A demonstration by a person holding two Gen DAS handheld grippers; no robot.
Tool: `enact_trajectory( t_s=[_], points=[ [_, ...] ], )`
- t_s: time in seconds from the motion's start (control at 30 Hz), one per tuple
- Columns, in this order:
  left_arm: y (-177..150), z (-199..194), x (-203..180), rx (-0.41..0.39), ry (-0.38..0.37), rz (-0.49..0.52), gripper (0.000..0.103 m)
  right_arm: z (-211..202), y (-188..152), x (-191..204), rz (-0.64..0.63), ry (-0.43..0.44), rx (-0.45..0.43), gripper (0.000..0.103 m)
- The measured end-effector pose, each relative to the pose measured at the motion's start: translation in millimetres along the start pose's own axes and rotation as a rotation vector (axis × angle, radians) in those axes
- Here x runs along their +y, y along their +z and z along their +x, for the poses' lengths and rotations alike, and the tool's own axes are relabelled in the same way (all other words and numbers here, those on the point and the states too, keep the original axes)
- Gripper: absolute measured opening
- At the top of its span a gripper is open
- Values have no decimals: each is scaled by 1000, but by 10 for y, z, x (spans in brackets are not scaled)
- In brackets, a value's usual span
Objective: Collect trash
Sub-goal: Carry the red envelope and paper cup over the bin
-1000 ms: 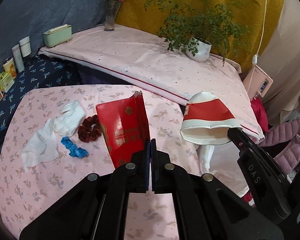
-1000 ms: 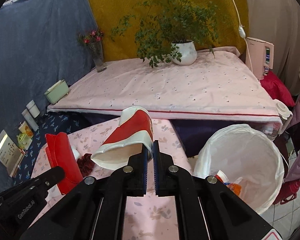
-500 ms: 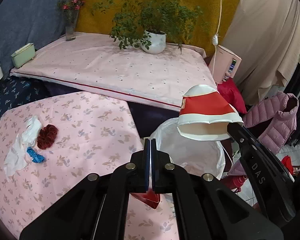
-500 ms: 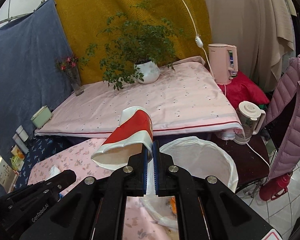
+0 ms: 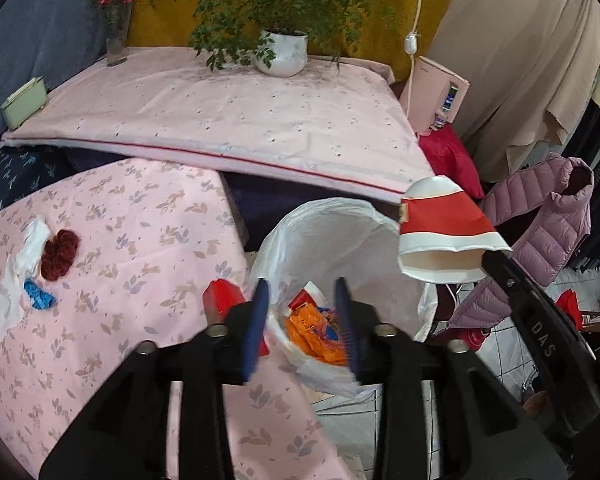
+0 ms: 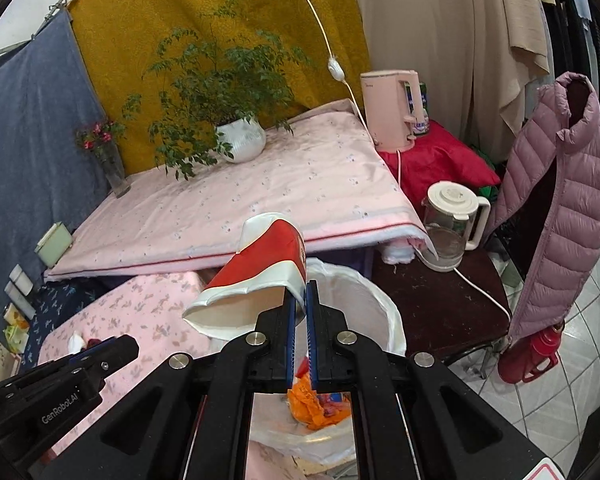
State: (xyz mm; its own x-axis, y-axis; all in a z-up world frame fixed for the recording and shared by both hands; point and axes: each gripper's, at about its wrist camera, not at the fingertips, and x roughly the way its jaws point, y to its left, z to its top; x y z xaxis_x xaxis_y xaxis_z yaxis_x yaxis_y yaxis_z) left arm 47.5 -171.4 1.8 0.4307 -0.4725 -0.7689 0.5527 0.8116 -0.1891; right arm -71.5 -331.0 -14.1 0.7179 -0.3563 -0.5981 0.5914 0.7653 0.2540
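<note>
Here, paper cup (image 6: pixel 256 280) pinched in right gripper (image 6: pixel 300 300), seemingly above bin (image 6: pixel 392 320)

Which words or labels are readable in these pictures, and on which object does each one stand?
"DAS": on the right gripper arm, seen from the left wrist.
"GenRobot.AI": on the left gripper arm, seen from the right wrist.
Print on the paper cup, pink kettle and cans: too small to read.

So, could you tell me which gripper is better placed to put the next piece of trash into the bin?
The right gripper: it is shut on the crushed paper cup, held above the lined bin. The left gripper is open and holds nothing, so it would first have to fetch something.
</note>
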Motion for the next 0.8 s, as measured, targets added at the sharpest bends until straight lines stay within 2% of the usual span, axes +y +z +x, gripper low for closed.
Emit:
enact_trajectory(
  t_s=[0.17,0.3,0.5,0.53,0.63,0.67,0.7,0.73,0.8],
  points=[
    [-270,190,338,60,59,-57,56,119,-205,-28,-14,1,43,5],
    [-433,365,568,120,54,-135,57,250,-339,-48,-1,10,83,5],
    [-542,657,626,173,54,-167,56,385,-480,-20,-4,13,126,5],
    [-554,719,630,184,58,-170,54,406,-499,-15,-6,14,132,5],
    [-571,871,631,211,59,-165,40,457,-536,-5,-4,14,146,5],
    [-577,918,634,222,57,-163,29,469,-546,-6,-3,14,149,5],
    [-579,957,636,232,49,-160,27,485,-549,-4,-3,14,153,5],
    [-581,960,632,228,49,-156,25,499,-552,-5,-2,14,155,5],
    [-569,931,607,216,48,-133,12,529,-550,-3,0,15,161,5]
  ],
)
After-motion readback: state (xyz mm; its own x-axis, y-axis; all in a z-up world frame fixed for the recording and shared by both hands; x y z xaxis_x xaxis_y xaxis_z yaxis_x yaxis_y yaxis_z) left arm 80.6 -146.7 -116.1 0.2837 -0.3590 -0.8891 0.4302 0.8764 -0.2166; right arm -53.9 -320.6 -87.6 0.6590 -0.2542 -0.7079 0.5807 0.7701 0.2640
